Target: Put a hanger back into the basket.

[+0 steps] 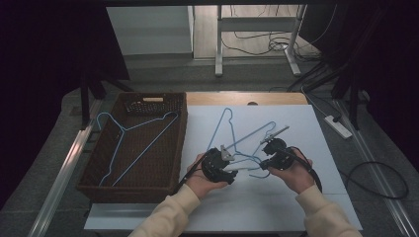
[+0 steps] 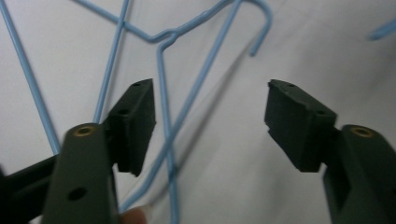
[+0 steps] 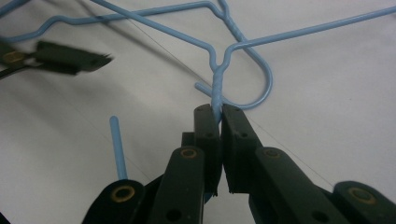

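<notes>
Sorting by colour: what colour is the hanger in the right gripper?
Light blue hanger, best in the right gripper view.

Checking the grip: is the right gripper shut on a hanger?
Shut: the right gripper has its fingers pressed on the twisted neck of a blue hanger.

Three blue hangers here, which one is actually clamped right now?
The hanger gripped at its twisted neck by the shut right gripper on the white board. The second overlaps it unclamped; the third lies in the wicker basket.
</notes>
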The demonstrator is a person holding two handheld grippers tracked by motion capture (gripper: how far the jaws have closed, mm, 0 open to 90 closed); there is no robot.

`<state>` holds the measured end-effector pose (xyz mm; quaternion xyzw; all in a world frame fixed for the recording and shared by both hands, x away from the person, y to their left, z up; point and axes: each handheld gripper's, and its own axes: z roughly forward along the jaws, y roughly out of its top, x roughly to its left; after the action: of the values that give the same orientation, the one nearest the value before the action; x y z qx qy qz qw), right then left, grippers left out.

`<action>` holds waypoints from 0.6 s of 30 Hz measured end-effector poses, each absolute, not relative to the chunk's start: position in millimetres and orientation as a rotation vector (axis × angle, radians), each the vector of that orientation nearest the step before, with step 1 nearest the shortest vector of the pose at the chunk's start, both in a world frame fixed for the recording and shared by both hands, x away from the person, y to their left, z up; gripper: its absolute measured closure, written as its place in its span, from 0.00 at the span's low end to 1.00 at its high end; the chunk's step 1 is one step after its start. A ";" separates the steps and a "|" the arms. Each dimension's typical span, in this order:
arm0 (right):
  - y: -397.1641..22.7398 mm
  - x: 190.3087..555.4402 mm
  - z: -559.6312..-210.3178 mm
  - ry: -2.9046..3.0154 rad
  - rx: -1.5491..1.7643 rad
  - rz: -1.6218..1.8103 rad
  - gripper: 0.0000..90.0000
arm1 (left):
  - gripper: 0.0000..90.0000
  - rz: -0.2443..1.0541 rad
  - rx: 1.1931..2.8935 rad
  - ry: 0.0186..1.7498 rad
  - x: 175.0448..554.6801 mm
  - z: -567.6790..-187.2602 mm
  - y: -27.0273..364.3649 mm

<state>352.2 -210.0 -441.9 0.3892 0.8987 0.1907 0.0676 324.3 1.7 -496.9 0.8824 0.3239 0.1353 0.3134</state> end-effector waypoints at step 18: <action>-213.8 352.1 -433.9 2.690 1.170 0.613 0.95 | 0.88 0.417 2.389 0.755 333.3 -506.7 -0.1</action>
<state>352.1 -213.8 -433.9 0.3895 0.8952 0.2041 0.0723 333.3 -0.1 -506.7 0.8984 0.2839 0.1568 0.2962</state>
